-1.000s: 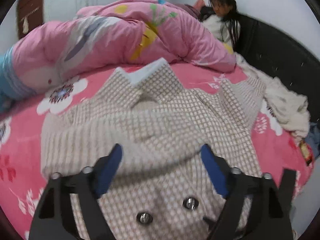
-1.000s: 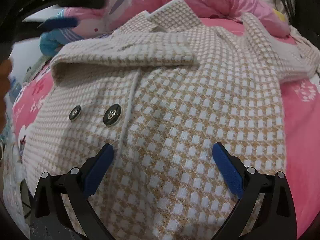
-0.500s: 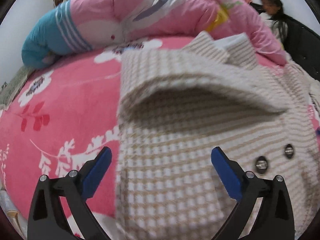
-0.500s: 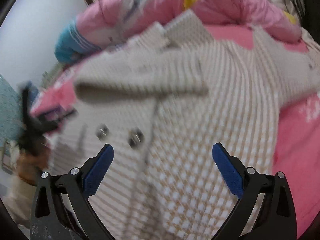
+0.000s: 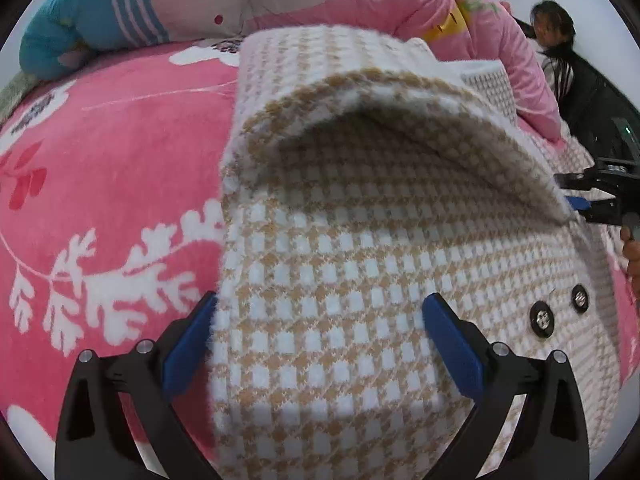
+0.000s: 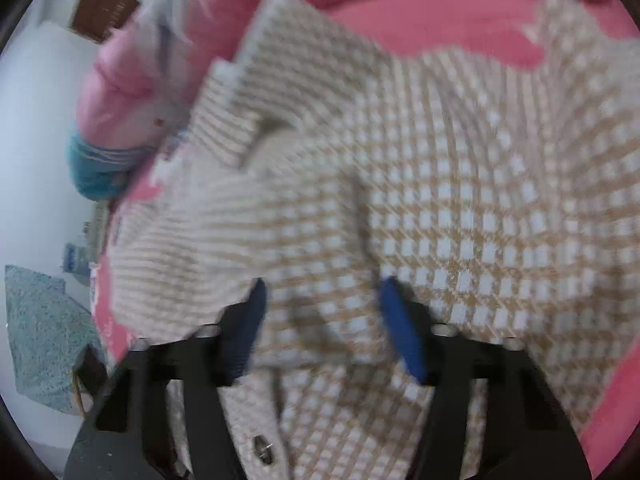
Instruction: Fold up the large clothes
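Note:
A tan and white checked coat (image 5: 360,240) lies on a pink flowered bedspread (image 5: 100,160), one sleeve folded across its front and arching up. Two dark buttons (image 5: 542,319) show at its right. My left gripper (image 5: 320,336) is open and straddles the coat's lower left edge. The coat fills the blurred right wrist view (image 6: 460,220). My right gripper (image 6: 324,320) has its jaws partly closed around a raised fold of the coat's front edge. It also shows in the left wrist view (image 5: 600,204) at the sleeve's end.
A rolled pink and blue quilt (image 5: 240,0) lies along the far side of the bed. A person (image 5: 556,40) sits at the dark headboard, far right. A brown door (image 6: 104,10) and a bluish mat (image 6: 40,340) show beyond the bed's left edge.
My left gripper moved closer over the coat's lower left edge. My right gripper swung toward the folded sleeve and its jaws narrowed around a fold of cloth.

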Demonstrator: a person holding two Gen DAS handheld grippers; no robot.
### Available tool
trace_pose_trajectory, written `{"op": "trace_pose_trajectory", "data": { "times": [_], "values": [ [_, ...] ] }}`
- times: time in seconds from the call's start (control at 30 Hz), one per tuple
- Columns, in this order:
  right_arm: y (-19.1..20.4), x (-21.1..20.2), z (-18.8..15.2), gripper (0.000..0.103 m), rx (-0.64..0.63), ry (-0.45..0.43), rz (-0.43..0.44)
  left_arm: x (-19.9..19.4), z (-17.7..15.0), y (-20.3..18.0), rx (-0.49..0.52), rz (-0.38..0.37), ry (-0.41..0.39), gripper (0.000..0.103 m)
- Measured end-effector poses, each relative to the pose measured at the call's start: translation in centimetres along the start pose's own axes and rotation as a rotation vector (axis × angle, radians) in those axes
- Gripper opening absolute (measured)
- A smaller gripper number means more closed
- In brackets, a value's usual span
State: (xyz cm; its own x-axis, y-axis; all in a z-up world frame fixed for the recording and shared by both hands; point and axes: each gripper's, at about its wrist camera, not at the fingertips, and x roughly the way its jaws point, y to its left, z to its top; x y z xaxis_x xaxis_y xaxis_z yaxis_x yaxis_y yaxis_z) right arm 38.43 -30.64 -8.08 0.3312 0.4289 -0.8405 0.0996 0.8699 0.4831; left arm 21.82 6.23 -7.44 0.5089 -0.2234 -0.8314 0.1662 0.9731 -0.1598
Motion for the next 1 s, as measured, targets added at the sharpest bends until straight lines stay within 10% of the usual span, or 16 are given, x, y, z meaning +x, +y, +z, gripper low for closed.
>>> {"op": "trace_pose_trajectory", "data": {
  "times": [0.2,0.43,0.67,0.83,1.0],
  "values": [
    [3.3,-2.9,-1.5,0.004,-0.139,-0.097,-0.144,-0.1,-0.5,0.3,0.011,-0.018,-0.035,0.098],
    [5.7,-12.0,-2.8,0.004,-0.188,-0.376,-0.152,-1.4,-0.9,2.5,-0.096,-0.110,-0.084,0.098],
    [-1.1,-5.2,-2.4,0.004,-0.097,-0.235,-0.275,-1.4,-0.6,2.0,-0.093,-0.088,-0.074,0.098],
    [-0.9,-7.3,-3.5,0.014,-0.144,-0.319,-0.336,-2.3,-0.2,2.5,-0.099,-0.089,-0.064,0.098],
    [-1.1,-7.3,-2.5,0.032,-0.158,-0.305,-0.269,-3.4,2.0,3.3,-0.063,0.106,-0.116,0.098]
  ]
}}
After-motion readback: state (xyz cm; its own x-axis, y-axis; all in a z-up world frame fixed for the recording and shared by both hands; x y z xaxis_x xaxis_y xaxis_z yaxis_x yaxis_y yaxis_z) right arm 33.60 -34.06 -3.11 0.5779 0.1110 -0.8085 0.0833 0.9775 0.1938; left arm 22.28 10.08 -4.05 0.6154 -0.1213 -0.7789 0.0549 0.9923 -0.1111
